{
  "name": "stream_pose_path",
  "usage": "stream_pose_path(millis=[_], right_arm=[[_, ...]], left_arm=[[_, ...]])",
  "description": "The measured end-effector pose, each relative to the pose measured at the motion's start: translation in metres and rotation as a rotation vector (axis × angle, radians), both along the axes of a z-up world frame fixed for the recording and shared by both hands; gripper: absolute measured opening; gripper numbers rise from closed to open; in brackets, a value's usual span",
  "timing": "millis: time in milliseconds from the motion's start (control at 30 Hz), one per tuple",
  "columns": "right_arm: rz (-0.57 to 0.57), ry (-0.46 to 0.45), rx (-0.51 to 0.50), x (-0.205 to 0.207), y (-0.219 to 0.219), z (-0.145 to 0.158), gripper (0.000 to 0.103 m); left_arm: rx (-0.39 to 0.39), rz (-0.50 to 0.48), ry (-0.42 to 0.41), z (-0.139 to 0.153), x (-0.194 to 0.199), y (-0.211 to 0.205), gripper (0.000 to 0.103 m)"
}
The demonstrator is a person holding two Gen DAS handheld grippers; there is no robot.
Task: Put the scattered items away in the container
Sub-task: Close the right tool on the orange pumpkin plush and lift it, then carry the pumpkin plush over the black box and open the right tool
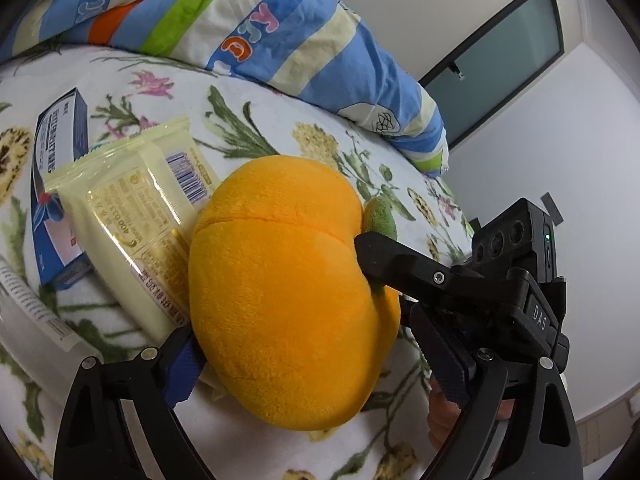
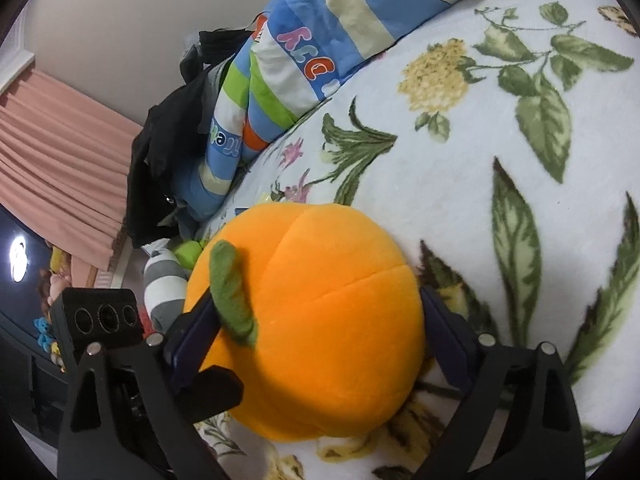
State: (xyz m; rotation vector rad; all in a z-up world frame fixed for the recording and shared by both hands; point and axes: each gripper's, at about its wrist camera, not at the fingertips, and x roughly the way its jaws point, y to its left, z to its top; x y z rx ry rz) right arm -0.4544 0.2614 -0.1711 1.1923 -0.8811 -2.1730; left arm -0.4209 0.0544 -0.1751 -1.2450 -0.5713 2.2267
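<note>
An orange plush pumpkin [image 1: 280, 288] with a green stem [image 2: 230, 292] lies on a floral blanket [image 2: 460, 184]. Both grippers are at it. My left gripper [image 1: 316, 368] has one finger on each side of the pumpkin, its pads touching the plush. My right gripper [image 2: 312, 340] also has its fingers on either side of the pumpkin [image 2: 312, 320], pressing its flanks; one right finger [image 1: 400, 264] shows in the left wrist view pushing in beside the stem. A pale yellow food packet [image 1: 136, 216] and a blue and white box [image 1: 56, 184] lie left of the pumpkin.
A striped blue, green and white quilt [image 1: 256, 28] lies bunched along the far side of the blanket. Dark clothes [image 2: 168, 152] and a grey striped soft thing [image 2: 164, 284] sit at the bed's edge. A clear plastic container rim [image 1: 28, 320] shows at left.
</note>
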Motion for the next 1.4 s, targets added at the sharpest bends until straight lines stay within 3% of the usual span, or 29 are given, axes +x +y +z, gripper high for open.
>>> stream_pose_path(millis=[100,233,400,733,1000,1400], right_arm=[[0.001,0.018,0.016,0.004,-0.001,0.005,0.088],[-0.003,0.036,0.018,0.014,0.000,0.019,0.085],[-0.010,0.079,0.001,0.031,0.003,0.050,0.085],[-0.044,0.216,0.004,0.089,0.032,0.144,0.085],[-0.134,0.280,-0.004,0.145,0.096,0.198,0.085],[-0.337,0.243,0.062,0.203,0.231,0.190,0.085]], left_arm=[[-0.008,0.011,-0.002,0.002,0.002,-0.003,0.083],[0.001,0.012,-0.003,0.014,0.008,-0.006,0.083],[-0.025,0.009,0.052,0.052,0.026,-0.003,0.083],[-0.030,-0.026,0.153,0.145,0.070,0.026,0.083],[-0.053,-0.099,0.228,0.198,0.105,0.092,0.083],[-0.007,-0.277,0.210,0.191,0.120,0.236,0.083]])
